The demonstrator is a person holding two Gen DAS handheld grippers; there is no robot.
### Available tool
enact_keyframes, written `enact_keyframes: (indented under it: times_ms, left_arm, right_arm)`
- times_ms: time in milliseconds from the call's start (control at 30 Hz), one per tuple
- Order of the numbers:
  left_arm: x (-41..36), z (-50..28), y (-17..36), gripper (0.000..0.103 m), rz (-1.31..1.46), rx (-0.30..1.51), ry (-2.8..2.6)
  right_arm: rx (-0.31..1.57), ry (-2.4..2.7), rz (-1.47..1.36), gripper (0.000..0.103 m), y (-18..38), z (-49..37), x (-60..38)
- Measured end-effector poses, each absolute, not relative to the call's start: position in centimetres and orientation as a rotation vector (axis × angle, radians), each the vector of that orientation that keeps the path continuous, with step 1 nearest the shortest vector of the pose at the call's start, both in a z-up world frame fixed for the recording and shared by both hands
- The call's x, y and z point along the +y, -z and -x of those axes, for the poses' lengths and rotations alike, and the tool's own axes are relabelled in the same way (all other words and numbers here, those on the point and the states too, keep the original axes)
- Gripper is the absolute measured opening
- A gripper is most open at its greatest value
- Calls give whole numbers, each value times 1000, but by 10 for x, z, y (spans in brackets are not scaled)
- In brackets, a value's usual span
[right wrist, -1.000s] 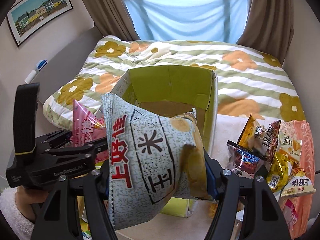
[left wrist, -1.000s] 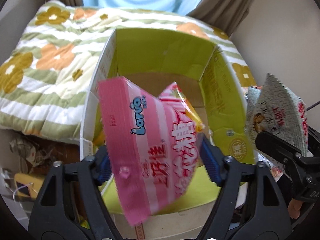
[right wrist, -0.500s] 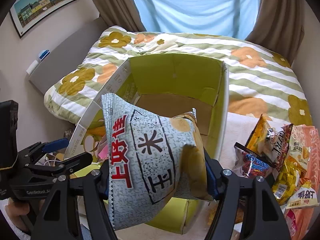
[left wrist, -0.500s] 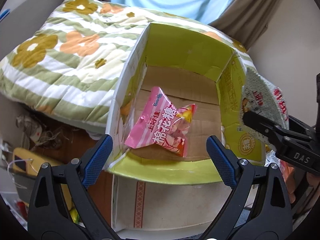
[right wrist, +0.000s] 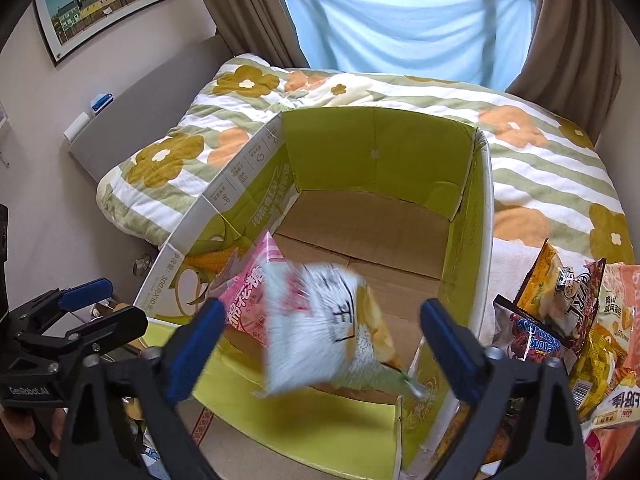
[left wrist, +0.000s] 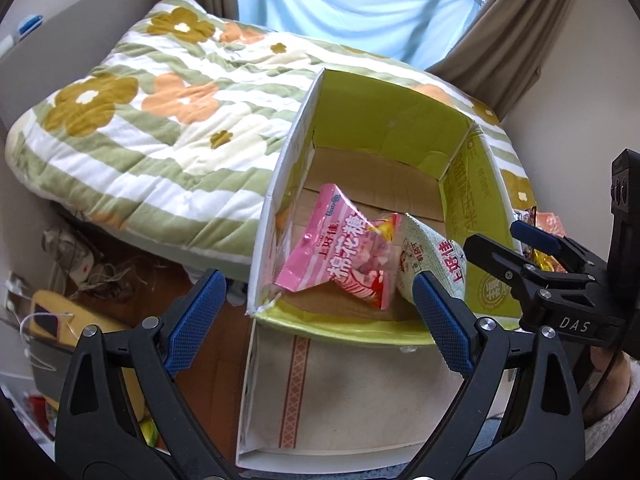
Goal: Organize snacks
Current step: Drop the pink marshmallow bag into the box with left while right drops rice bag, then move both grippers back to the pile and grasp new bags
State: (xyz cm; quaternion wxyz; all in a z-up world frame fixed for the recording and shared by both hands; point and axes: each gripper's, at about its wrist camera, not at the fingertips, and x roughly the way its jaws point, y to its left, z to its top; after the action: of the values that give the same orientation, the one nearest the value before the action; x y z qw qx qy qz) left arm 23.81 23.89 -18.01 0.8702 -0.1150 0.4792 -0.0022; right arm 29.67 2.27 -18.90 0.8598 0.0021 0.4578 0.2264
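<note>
An open cardboard box (left wrist: 384, 144) with green inner walls (right wrist: 376, 148) stands by the bed. A pink marshmallow bag (left wrist: 340, 252) lies inside it, also in the right wrist view (right wrist: 248, 292). A grey-white rice cracker bag (right wrist: 324, 328) is blurred in mid-air between my right fingers, free of them, dropping into the box; it shows beside the pink bag (left wrist: 432, 256). My left gripper (left wrist: 316, 320) is open and empty at the box's near left corner. My right gripper (right wrist: 320, 344) is open above the box's near edge.
A flowered quilt (left wrist: 160, 112) covers the bed behind and left of the box. A pile of several snack bags (right wrist: 568, 312) lies to the right of the box. Cables and a yellow item (left wrist: 52, 320) lie on the floor at left.
My right gripper has opened and let go of the rice cracker bag, which falls into the box. My left gripper, open since dropping the pink bag, has drawn back to the left.
</note>
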Motion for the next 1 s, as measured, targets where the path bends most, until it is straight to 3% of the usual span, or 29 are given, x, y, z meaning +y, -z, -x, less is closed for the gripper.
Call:
enact_keyframes:
  times_ms: [567, 1000]
  left_arm:
    - [229, -205, 146, 94, 141, 898, 102]
    - [119, -196, 121, 94, 17, 820, 405]
  right_arm:
    - [892, -383, 2, 102, 144, -247, 17]
    - [837, -88, -96, 102, 101, -178, -95]
